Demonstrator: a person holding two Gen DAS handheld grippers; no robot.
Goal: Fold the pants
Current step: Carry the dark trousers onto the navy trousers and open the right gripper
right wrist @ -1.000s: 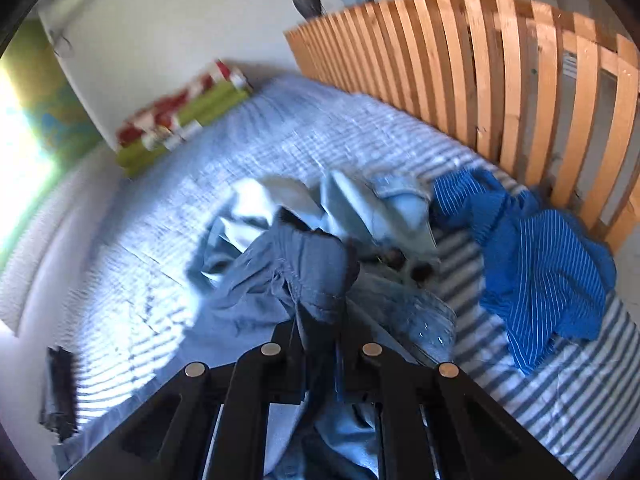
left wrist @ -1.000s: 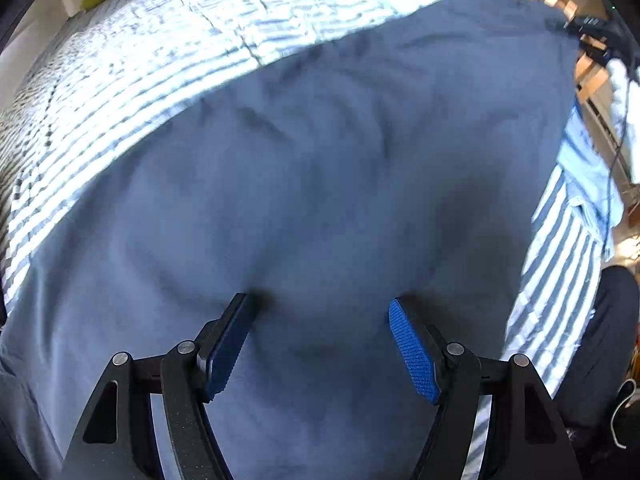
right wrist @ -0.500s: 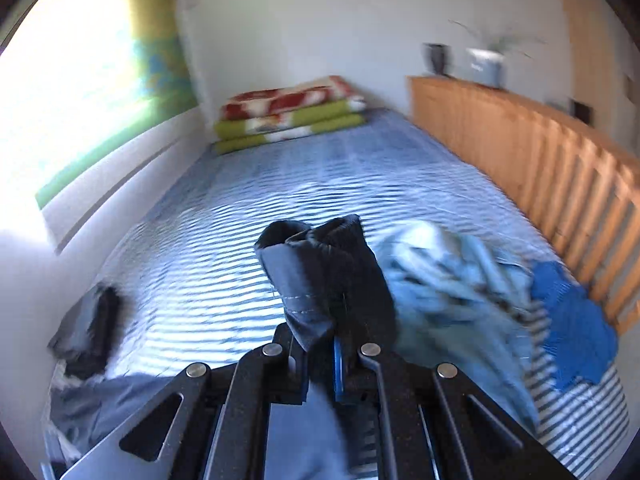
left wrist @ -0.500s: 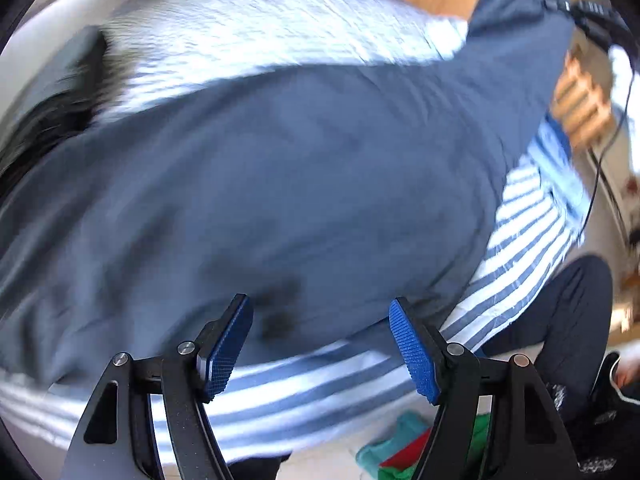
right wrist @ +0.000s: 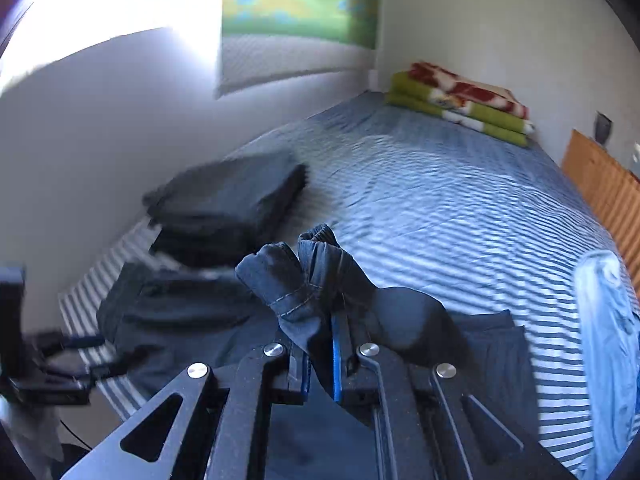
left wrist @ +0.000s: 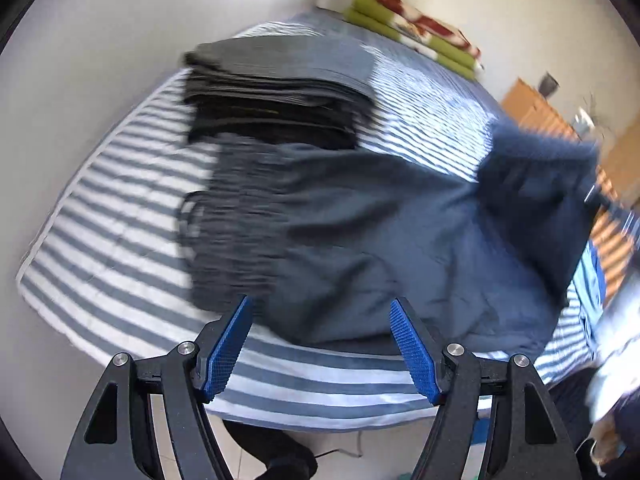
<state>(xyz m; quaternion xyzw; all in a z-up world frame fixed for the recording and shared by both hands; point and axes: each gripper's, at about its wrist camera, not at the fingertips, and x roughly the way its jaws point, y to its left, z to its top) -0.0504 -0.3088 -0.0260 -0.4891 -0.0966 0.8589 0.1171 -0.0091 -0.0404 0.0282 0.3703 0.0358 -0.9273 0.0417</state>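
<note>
Dark blue pants [left wrist: 360, 248] lie spread across the near corner of the striped bed, blurred by motion. My left gripper [left wrist: 322, 344] hangs open over their near edge, blue pads wide apart with nothing between them. My right gripper [right wrist: 320, 364] is shut on a bunched end of the pants [right wrist: 304, 276], which sticks up past the fingers; the rest of the cloth trails back under it. That lifted end [left wrist: 540, 184] shows at the right of the left wrist view. The left gripper [right wrist: 72, 354] appears at the far left of the right wrist view.
A stack of folded dark clothes [left wrist: 272, 88] [right wrist: 228, 204] sits by the wall just beyond the pants. The striped bed [right wrist: 440, 208] stretches to folded green and red blankets [right wrist: 460, 104]. Light blue garments [right wrist: 604, 340] lie right, by the wooden slatted frame [right wrist: 604, 192].
Both views have swung left, from the clothes pile by the slats to the bed's corner by the wall. The right gripper carried the pants end that way; the folded dark stack came into view.
</note>
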